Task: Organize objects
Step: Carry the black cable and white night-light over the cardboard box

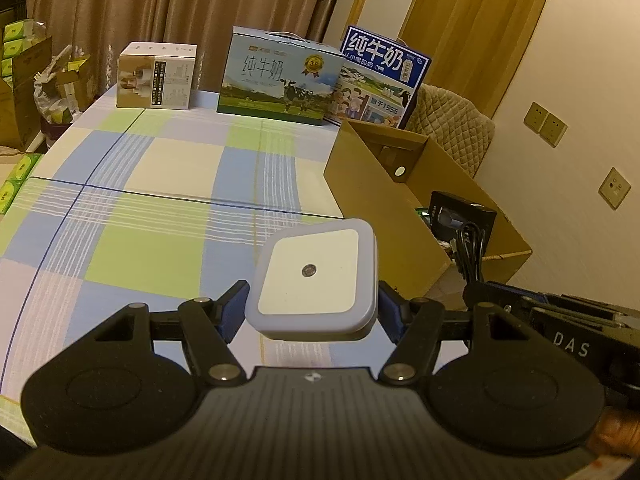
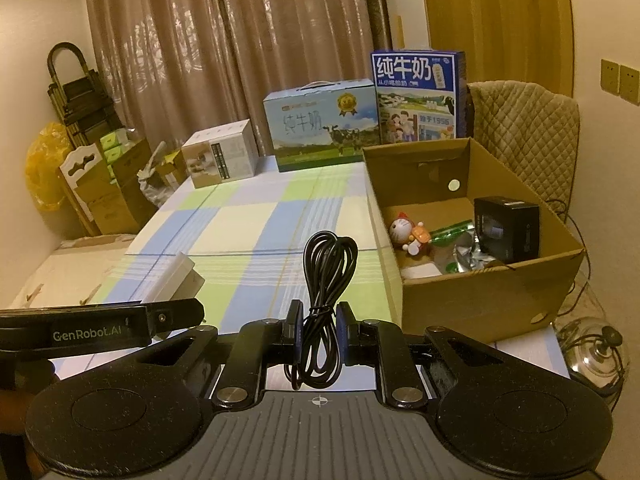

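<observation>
- Left wrist view: the left gripper (image 1: 312, 312) pinches a white square night light (image 1: 316, 284) by its two sides with blue pads (image 1: 231, 314). The light is held up above the checked tablecloth (image 1: 160, 184).
- To the right of it stands an open cardboard box (image 1: 372, 196), with a black box (image 1: 460, 212) inside.
- A bundle of black cable (image 1: 472, 252) shows at the right, at the tip of the other gripper.
- Three cartons stand at the far edge of the table: a small white carton (image 1: 156, 76), a milk carton with a cow (image 1: 280, 76) and a blue milk carton (image 1: 380, 76).
- Right wrist view: the right gripper (image 2: 318, 326) is pressed together on the black cable bundle (image 2: 326, 280), which stands up between the pads.
- The cardboard box (image 2: 472, 296) is just to the right. Inside lie a cat toy (image 2: 408, 232), the black box (image 2: 506, 228) and some green wrappers (image 2: 452, 232).
- The night light (image 2: 176, 280) shows at the left, in the left gripper (image 2: 172, 316).
</observation>
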The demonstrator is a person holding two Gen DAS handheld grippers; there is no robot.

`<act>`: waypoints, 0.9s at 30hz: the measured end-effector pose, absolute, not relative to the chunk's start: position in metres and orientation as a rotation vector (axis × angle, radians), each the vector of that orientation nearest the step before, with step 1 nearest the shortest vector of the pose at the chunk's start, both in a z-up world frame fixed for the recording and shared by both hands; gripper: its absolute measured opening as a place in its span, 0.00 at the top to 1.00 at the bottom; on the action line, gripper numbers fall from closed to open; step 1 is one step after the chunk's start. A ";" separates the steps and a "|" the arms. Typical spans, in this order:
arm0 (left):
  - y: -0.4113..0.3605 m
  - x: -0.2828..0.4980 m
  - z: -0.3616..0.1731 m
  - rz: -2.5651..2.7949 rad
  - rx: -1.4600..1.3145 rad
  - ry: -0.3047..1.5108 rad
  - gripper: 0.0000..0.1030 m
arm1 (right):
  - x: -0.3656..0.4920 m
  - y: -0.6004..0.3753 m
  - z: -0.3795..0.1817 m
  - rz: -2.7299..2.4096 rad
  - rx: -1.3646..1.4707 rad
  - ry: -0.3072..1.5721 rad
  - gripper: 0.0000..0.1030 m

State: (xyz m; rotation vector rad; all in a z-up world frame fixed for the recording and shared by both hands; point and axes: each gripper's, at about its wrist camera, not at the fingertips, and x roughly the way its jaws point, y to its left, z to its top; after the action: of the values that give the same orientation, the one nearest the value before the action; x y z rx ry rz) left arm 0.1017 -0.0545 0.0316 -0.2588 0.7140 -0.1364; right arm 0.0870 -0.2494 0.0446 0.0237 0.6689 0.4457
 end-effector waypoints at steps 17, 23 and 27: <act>-0.095 0.116 0.042 -0.222 -0.229 0.706 0.40 | 0.109 -0.302 0.073 0.362 -0.026 0.613 0.87; -0.122 0.130 0.055 -0.266 -0.204 0.686 0.40 | 0.125 -0.325 0.088 0.341 -0.048 0.600 0.87; -0.139 0.142 0.064 -0.291 -0.189 0.676 0.40 | 0.139 -0.335 0.095 0.333 -0.071 0.599 0.87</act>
State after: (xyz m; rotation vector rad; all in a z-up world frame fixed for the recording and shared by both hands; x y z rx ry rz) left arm 0.1417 -0.1387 0.0644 -0.1888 0.6758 -0.2905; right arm 0.1385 -0.3350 0.0953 -0.0712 0.5991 0.3334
